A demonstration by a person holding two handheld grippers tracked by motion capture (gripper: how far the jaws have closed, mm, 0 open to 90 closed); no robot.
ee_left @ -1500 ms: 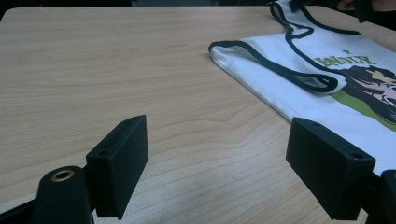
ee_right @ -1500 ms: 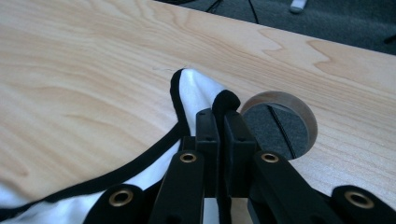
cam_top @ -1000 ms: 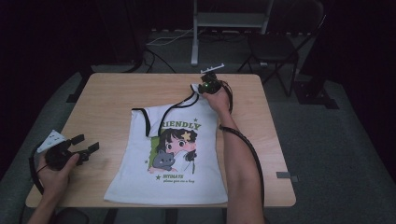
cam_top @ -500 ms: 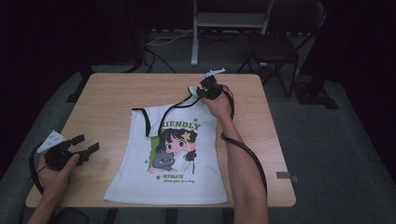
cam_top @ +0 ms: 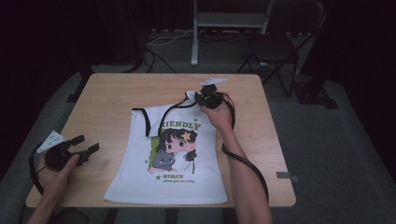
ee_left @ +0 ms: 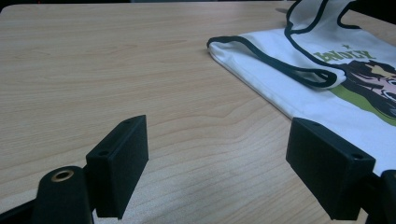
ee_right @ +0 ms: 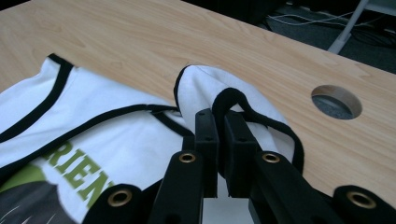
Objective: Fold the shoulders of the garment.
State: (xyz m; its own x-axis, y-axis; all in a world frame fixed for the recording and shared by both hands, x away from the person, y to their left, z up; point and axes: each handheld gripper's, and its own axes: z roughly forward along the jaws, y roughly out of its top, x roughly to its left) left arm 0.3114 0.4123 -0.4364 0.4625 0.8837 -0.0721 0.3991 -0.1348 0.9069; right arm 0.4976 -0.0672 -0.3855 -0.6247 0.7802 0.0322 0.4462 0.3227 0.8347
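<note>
So the right gripper (ee_right: 223,123) has its jaws pinching the T-shirt (cam_top: 177,158) by its far sleeve — the shirt lies lengthwise toward the person, while the left gripper (cam_top: 86,145), jaws spread, rests well left of it on the table (cam_top: 107,93).

I count one T-shirt (cam_top: 170,158), white with black trim, lying on the one table (cam_top: 112,100). I hold two grippers: my left gripper (cam_top: 80,148) sits well to the left of the T-shirt with its two jaws spread apart, and my right gripper (cam_top: 204,99) is at the T-shirt's far right corner, its two jaws pressed together on one fold of black-edged cloth. The T-shirt carries one printed cartoon girl with one grey cat beside her. Past the T-shirt, the table has one round hole (ee_right: 336,101). Beyond the table stands one dark chair (cam_top: 275,46).
</note>
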